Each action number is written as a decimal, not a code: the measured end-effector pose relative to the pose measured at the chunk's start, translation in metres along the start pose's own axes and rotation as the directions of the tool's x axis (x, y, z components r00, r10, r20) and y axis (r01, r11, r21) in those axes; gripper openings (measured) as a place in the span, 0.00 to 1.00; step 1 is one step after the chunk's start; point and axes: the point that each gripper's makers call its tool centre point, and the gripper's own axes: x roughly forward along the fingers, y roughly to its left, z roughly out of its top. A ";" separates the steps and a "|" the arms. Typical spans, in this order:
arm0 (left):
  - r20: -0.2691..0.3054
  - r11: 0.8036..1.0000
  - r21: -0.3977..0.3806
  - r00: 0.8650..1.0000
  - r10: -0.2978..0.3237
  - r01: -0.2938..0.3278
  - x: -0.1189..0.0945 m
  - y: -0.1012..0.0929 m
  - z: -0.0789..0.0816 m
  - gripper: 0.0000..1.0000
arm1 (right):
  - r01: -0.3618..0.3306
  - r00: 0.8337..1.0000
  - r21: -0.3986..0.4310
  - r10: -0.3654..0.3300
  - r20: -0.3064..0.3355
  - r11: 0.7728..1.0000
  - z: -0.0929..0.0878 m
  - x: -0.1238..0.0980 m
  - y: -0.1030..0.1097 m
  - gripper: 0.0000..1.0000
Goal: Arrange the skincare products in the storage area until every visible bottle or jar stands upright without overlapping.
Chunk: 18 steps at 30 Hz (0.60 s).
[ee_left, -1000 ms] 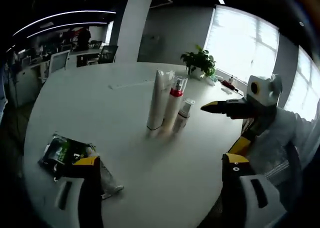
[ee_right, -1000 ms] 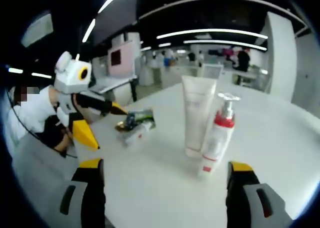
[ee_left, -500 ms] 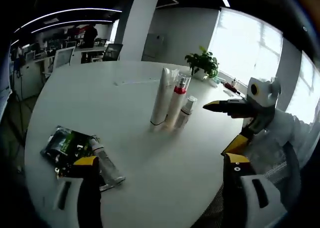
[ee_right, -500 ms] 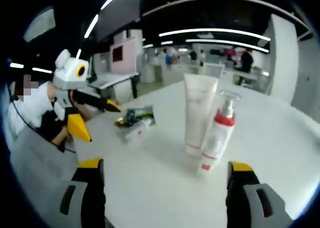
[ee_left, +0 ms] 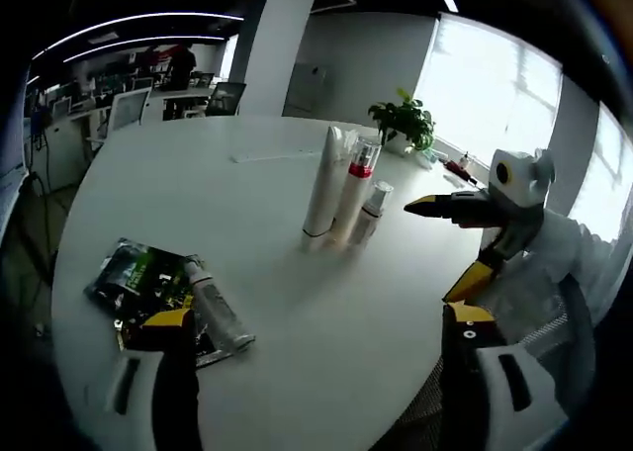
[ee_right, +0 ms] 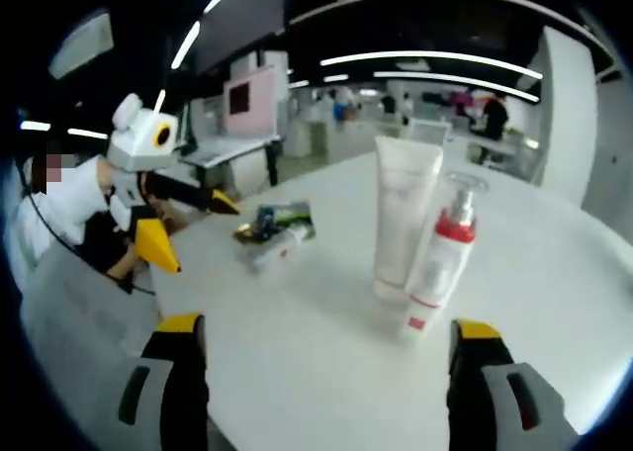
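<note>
No words, brand names or numbers can be read anywhere. The white tube (ee_right: 404, 219) and the red-collared pump bottle (ee_right: 440, 261) carry markings too blurred to make out. The dark green packet (ee_left: 138, 278) on the white table (ee_left: 227, 204) shows pale print, also too small and soft to read.

An open-plan office — desks with monitors (ee_left: 124, 110) and chairs are sitting at upper left, ceiling light strips (ee_right: 435, 57) are glowing overhead, a potted plant (ee_left: 401, 125) by big windows (ee_left: 495, 100).
</note>
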 end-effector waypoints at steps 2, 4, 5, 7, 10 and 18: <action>0.002 1.000 -0.011 1.000 0.013 -0.013 -0.002 0.004 -0.001 0.99 | -0.012 1.000 0.006 0.012 -0.003 1.000 0.000 0.000 0.002 1.00; -0.001 1.000 -0.011 1.000 0.029 -0.029 -0.004 0.007 -0.004 0.99 | -0.022 1.000 0.025 0.023 -0.011 0.999 -0.001 0.000 0.004 1.00; 0.000 0.999 -0.014 0.999 0.032 -0.032 -0.006 0.008 -0.004 0.99 | -0.019 1.000 0.018 0.019 -0.016 1.000 -0.001 0.000 0.004 1.00; 0.012 1.000 -0.012 1.000 0.025 -0.025 -0.009 0.010 -0.003 0.99 | -0.010 1.000 0.000 0.010 -0.017 1.000 -0.001 -0.001 0.003 1.00; 0.018 1.000 -0.008 0.999 0.026 -0.026 -0.012 0.010 -0.003 0.99 | -0.012 1.000 0.001 0.012 -0.014 1.000 0.001 -0.002 0.004 1.00; 0.038 0.999 -0.022 0.999 0.025 -0.024 -0.018 0.007 -0.004 0.99 | -0.017 1.000 0.000 0.017 -0.010 1.000 0.003 -0.002 0.008 1.00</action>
